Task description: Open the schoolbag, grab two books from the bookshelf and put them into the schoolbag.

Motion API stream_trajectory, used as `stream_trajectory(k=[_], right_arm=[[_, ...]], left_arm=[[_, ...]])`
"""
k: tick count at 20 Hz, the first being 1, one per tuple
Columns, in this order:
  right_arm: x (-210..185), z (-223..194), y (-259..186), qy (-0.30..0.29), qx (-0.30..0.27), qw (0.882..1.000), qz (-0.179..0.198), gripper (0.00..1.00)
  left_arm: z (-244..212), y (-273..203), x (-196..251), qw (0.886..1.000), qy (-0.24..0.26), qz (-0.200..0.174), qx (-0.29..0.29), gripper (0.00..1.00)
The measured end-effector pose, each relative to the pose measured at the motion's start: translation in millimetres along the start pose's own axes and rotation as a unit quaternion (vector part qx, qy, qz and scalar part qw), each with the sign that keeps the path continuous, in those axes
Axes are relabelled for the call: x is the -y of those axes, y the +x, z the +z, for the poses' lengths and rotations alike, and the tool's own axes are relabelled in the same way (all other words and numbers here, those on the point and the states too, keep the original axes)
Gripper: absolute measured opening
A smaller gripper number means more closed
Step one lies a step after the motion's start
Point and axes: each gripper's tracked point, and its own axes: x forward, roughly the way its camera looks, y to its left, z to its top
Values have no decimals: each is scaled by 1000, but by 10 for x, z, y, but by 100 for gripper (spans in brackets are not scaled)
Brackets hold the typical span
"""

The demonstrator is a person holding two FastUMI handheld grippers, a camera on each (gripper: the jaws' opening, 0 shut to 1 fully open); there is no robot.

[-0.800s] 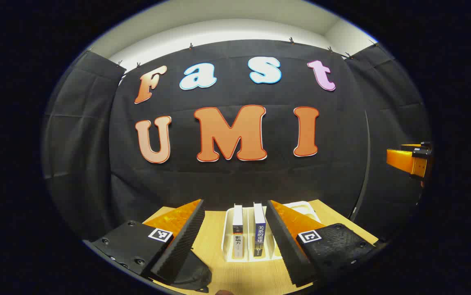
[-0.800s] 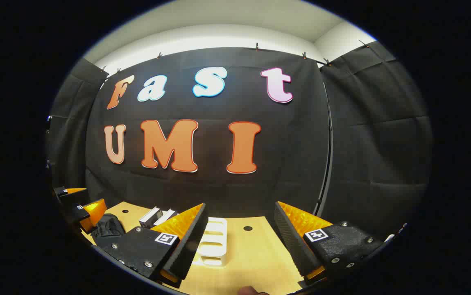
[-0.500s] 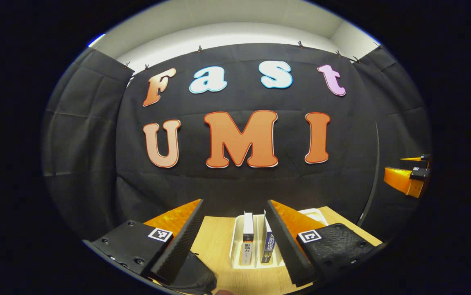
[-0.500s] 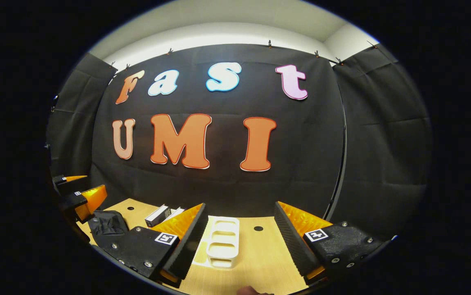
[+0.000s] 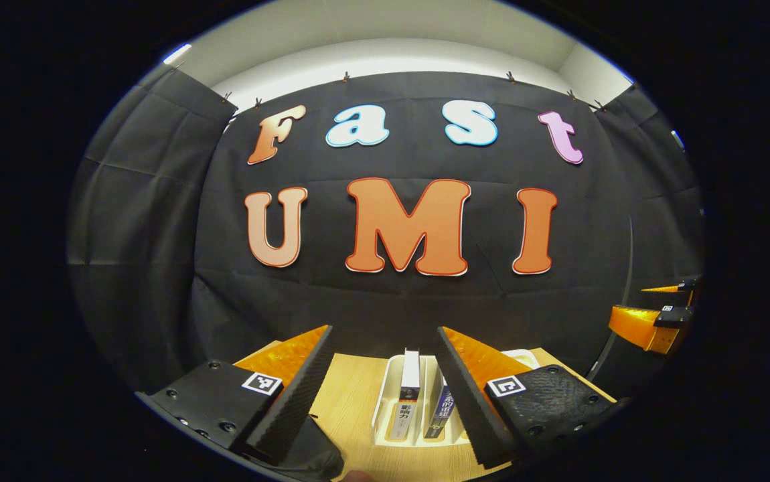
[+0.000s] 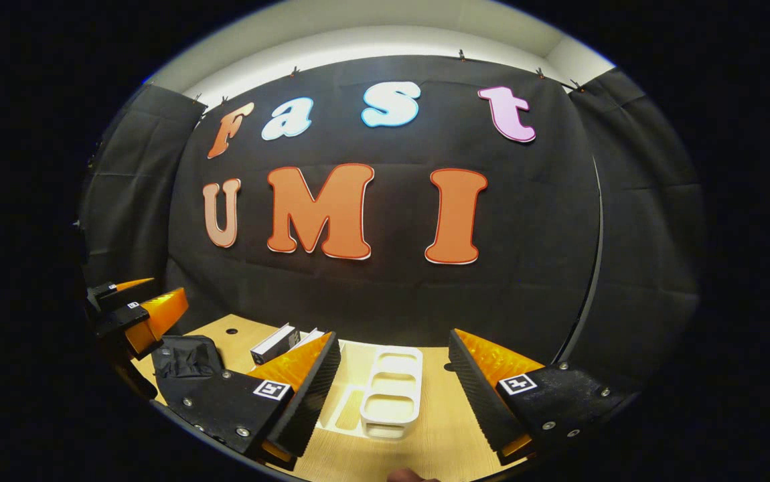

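Note:
Two books stand upright in a white bookshelf rack [image 5: 383,402] on the wooden table: a white-spined book [image 5: 409,391] and a blue-spined book [image 5: 440,405]. My left gripper [image 5: 385,331] hangs open above and in front of them, holding nothing. The black schoolbag [image 5: 315,455] lies low on the left, partly hidden by the left finger. In the right gripper view, my right gripper [image 6: 395,335] is open over the rack's empty slots [image 6: 392,388]. The books [image 6: 278,343], the schoolbag [image 6: 184,358] and the left gripper [image 6: 137,314] sit to its left.
The wooden table [image 6: 438,422] has a small round hole [image 6: 232,331] near the back left. Black cloth walls close off the back and both sides. The right gripper [image 5: 649,321] floats open at the far right of the left gripper view.
In both views the rack and books have slid to the right. The right gripper view takes in more of the table. Both grippers stay open and hold nothing.

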Motion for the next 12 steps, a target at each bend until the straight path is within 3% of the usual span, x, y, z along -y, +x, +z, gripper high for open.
stream_trajectory(k=[7,12], right_arm=[[-410,-177,92,13,-20,999,-34,97],[-469,-213,122,19,-30,998,-55,97]], left_arm=[[34,92,-231,998,21,-53,16,95],[-225,98,-419,995,72,-70,8,95]])
